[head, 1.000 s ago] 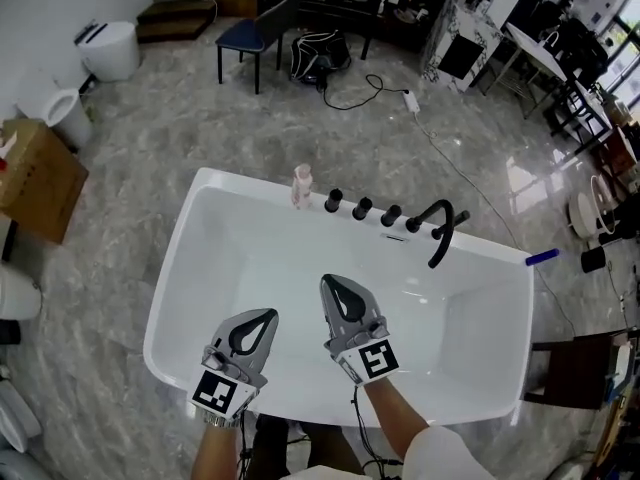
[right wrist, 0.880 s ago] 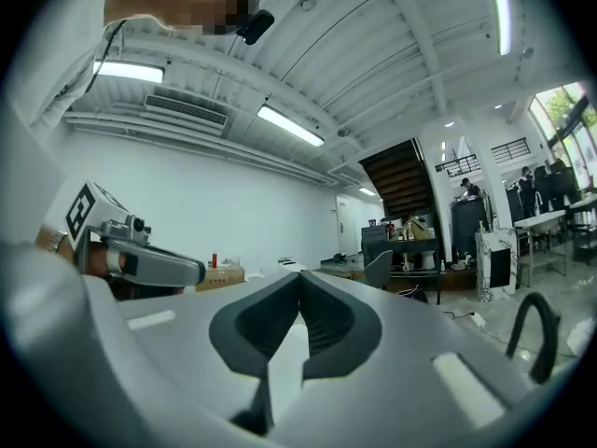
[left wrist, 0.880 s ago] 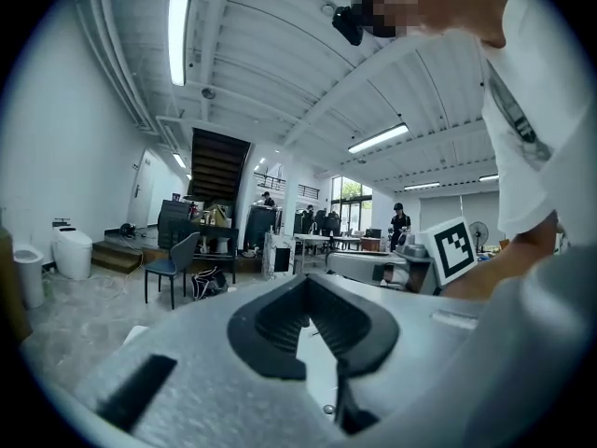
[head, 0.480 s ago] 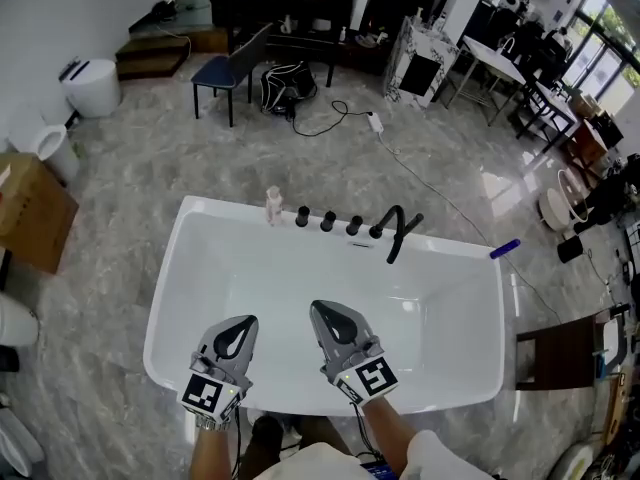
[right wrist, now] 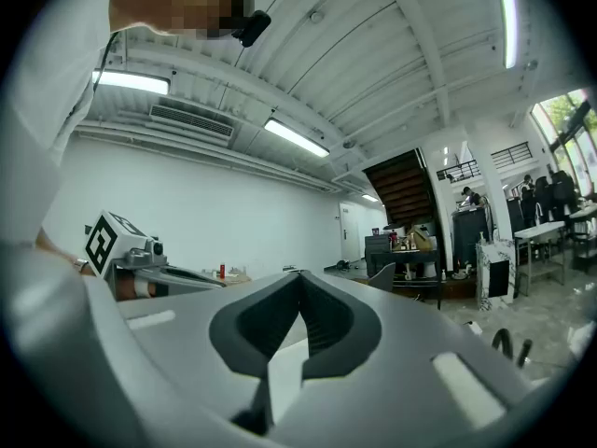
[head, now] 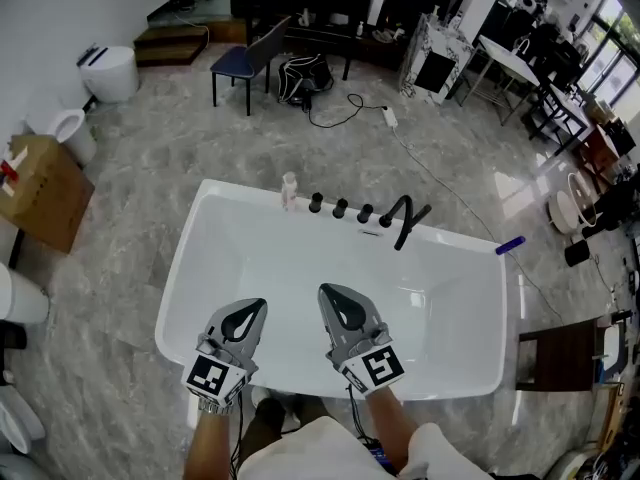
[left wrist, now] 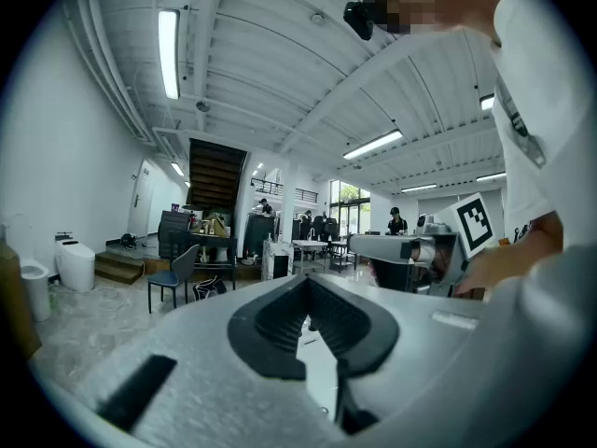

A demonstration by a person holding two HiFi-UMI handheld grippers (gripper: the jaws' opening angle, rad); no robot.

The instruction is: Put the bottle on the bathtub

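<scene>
Light: bright, even; ceiling strip lights point(left wrist: 169, 52) | Glare: pale sheen on floor point(head: 515, 183) | Shadows: soft | Gripper views: fisheye bending, black corners, near foreground blurred

Head view steeply down over bathtub point(head: 300, 268); 2 gripper views level roomward, staircase point(left wrist: 215, 171) in both

Your left hand-held gripper point(head: 250, 310) and right hand-held gripper point(head: 334, 298) sit side by side low in front of you, near each other but apart, both pointing forward. Each has its jaws closed tip to tip with nothing between them. The left marker cube point(head: 209, 376) and right marker cube point(head: 373, 365) face upward. Your bare forearms point(head: 398, 430) reach in from below.
</scene>
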